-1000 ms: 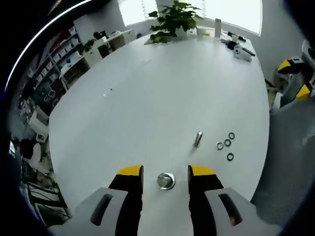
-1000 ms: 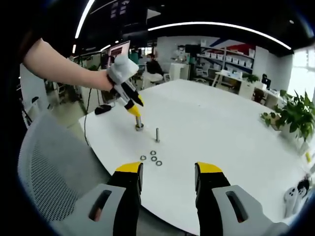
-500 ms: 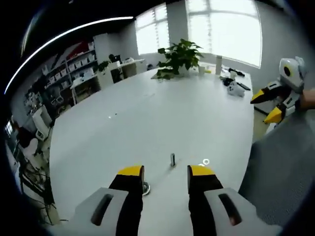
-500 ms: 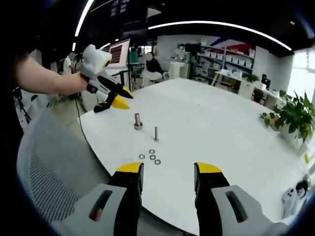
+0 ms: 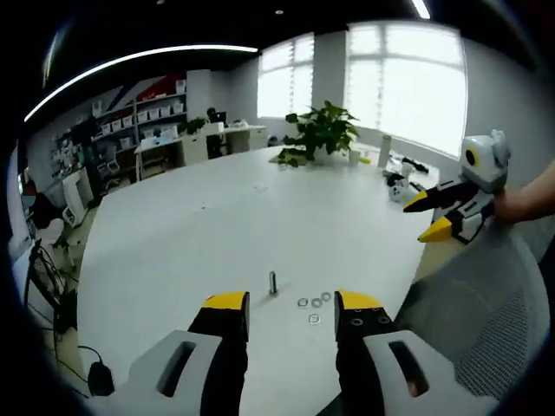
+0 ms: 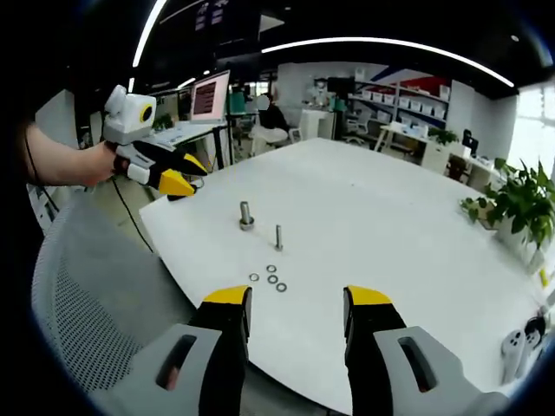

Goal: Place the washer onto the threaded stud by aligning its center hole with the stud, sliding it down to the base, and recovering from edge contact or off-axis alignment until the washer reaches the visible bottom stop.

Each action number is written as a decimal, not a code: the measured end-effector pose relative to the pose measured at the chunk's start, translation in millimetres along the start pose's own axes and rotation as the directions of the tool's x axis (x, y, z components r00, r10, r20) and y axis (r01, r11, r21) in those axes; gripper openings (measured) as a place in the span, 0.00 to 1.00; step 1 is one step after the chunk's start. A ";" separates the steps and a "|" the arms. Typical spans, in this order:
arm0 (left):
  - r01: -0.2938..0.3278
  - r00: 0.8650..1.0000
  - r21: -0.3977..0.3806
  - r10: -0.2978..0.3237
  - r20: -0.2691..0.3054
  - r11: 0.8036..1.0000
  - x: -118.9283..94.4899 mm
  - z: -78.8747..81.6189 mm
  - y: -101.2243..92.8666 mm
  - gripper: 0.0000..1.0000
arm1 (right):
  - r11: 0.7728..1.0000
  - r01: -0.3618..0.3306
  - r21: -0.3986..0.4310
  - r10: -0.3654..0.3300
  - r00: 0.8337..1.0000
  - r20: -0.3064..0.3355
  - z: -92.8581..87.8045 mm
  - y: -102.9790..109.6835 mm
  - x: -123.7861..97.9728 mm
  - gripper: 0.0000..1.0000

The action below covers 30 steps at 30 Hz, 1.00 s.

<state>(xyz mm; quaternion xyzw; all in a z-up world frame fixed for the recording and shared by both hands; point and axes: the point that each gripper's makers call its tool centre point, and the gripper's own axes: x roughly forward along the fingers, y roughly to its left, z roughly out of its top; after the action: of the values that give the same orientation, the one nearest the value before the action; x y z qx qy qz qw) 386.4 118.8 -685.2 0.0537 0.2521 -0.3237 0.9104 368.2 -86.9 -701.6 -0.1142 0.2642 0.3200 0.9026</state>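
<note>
Above the table's near edge (image 6: 173, 251), both claws — left (image 5: 282, 314), right (image 6: 297, 309) — agape, empty.

Shiny metal stud (image 6: 278, 237) and washers (image 6: 272, 278) on smooth matt table (image 6: 381, 225).

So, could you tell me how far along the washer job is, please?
Done: the thicker stud seems to carry a ring at its base. In hand: nothing; left gripper and right gripper are open. Remaining: four washers lie loose beside the bare thin stud.
</note>
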 end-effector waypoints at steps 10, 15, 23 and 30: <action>-0.014 0.998 -0.053 0.017 0.055 0.998 -27.7 3.5 -1.5 0.38 | 1.000 -0.020 -0.013 0.020 1.000 -0.024 -4.3 4.6 3.3 0.45; -0.019 0.999 -0.057 0.021 0.046 0.998 -27.5 -4.5 -0.3 0.38 | 1.000 -0.024 -0.012 0.023 0.999 -0.033 -6.5 5.1 3.7 0.45; -0.004 0.999 -0.077 0.007 0.042 0.997 -32.7 -14.0 -6.0 0.38 | 0.999 -0.035 -0.020 0.034 0.998 -0.048 -8.6 8.0 5.3 0.44; 0.016 1.000 -0.068 -0.014 0.020 0.998 -26.8 -24.2 -12.6 0.38 | 0.999 -0.046 -0.030 0.044 0.997 -0.064 -12.0 11.5 6.5 0.44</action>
<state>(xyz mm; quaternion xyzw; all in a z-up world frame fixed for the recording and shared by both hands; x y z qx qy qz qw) 350.5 130.3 -692.1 0.0175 0.2547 -0.3222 0.9116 360.3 -79.3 -715.6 -0.1324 0.2902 0.3404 0.8845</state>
